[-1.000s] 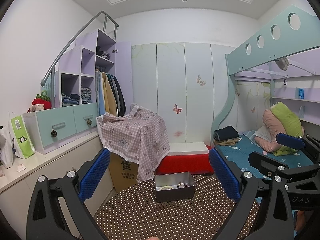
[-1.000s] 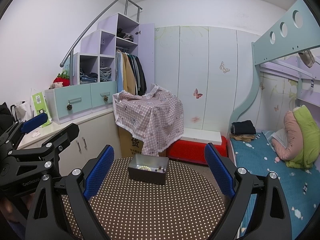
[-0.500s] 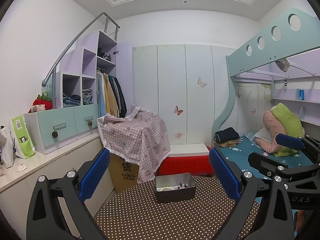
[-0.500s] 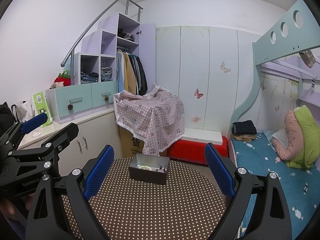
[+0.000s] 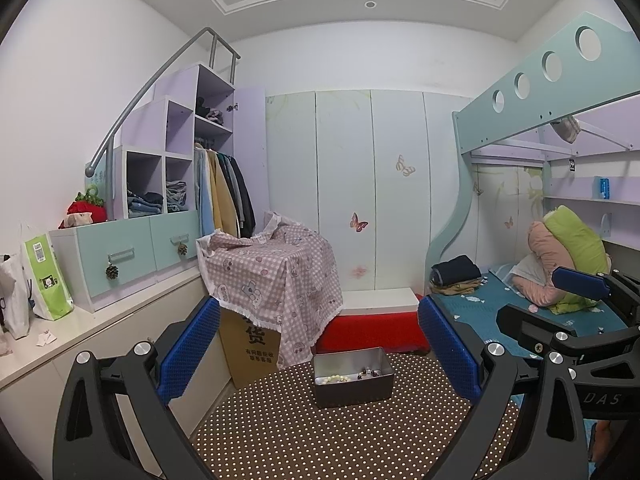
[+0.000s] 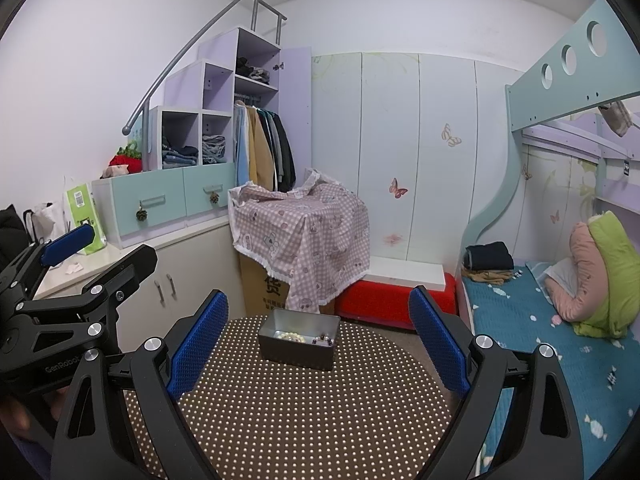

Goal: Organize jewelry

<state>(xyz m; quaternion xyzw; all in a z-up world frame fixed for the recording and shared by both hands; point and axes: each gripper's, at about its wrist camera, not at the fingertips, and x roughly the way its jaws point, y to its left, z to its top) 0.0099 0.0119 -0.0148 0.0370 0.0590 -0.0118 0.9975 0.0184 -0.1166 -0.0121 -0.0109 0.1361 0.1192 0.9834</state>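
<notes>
A grey metal tin sits at the far side of a round brown dotted table; it also shows in the right wrist view. Inside lie a pale bead bracelet and a dark bead bracelet. My left gripper is open and empty, held above the table short of the tin. My right gripper is open and empty, also short of the tin. Each gripper shows at the edge of the other's view.
A cardboard box under a pink checked cloth stands behind the table. A red step lies beside it. A white counter runs on the left. A bunk bed with blue bedding is on the right.
Both cameras have tilted up and drawn back slightly; the tin sits a little lower and farther in view. Both grippers stay open.
</notes>
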